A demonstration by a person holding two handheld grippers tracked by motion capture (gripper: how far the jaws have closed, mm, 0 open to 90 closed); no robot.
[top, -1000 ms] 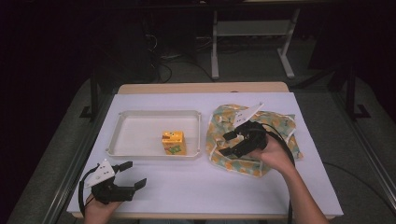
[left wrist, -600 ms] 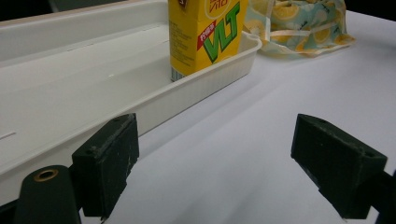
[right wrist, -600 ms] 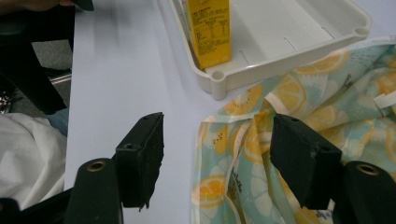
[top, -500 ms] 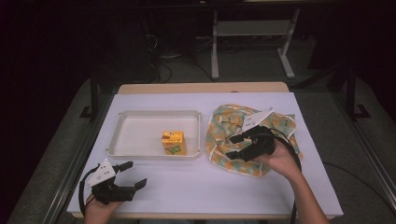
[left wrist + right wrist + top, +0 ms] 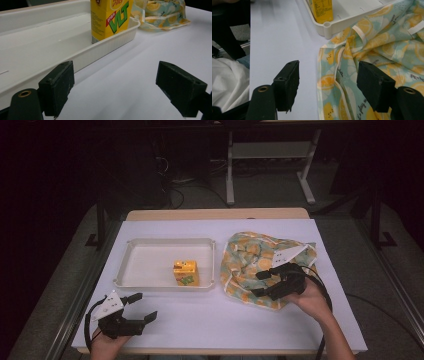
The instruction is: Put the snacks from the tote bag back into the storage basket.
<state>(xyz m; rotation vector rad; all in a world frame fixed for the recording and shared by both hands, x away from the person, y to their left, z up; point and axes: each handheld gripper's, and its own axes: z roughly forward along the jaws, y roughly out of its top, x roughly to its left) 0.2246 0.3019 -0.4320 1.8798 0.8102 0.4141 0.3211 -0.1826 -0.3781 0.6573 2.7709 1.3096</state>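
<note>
White bench (image 5: 210, 320), dark room. Tray (image 5: 150, 262) holds yellow carton (image 5: 185, 272). Lemon-print cloth (image 5: 245, 257) beside tray, under right tongs (image 5: 259, 283), jaws apart, empty. Left tongs (image 5: 142, 307) apart, well clear.

both grippers (image 5: 141, 305) (image 5: 260, 283) low, jaws apart

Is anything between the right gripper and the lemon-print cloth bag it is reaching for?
Nothing visible. The right gripper hangs with open jaws directly over the near-left edge of the cloth bag, one jaw above bare table. The tray and yellow carton sit off to the side.
</note>
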